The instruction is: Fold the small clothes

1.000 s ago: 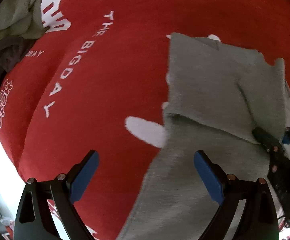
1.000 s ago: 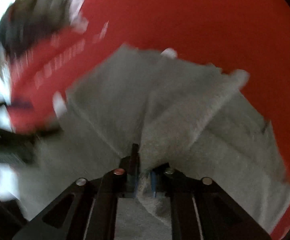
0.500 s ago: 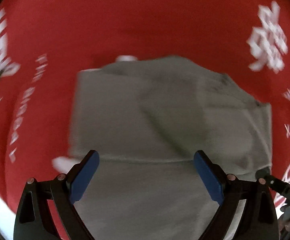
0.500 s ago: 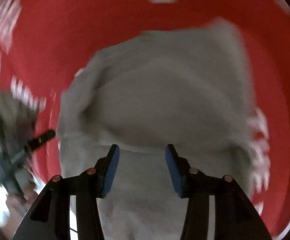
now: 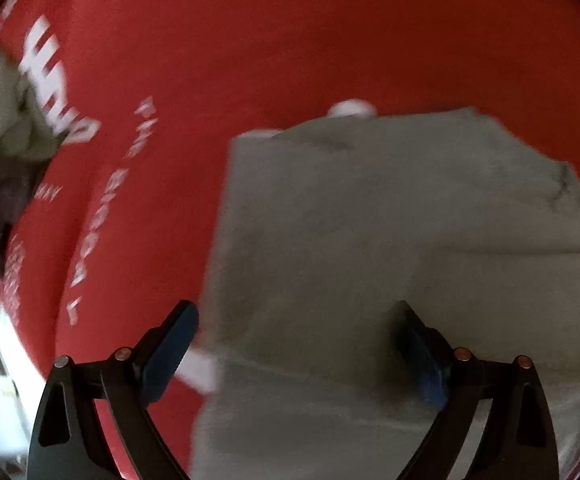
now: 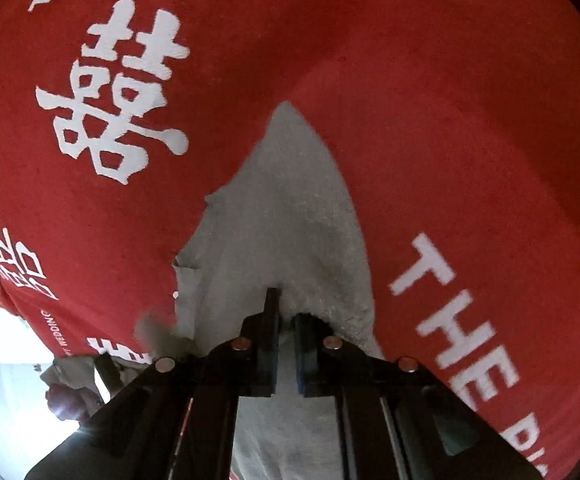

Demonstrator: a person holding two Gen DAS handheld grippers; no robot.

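1. Red cloth (image 5: 249, 80), covering the work surface across both views. Printed in white.
2. White lettering (image 6: 454, 312) on the red cloth, right wrist view: "THE" reads plainly, with further letters cut off at the picture's lower right edge.
3. Large white Chinese character (image 6: 117, 96), printed on the red cloth, upper left of the right wrist view. A smaller character print (image 6: 17, 264) sits near the left edge.
4. Blurred white lettering (image 5: 105, 216), left wrist view, running in a line down the red cloth; not legible.
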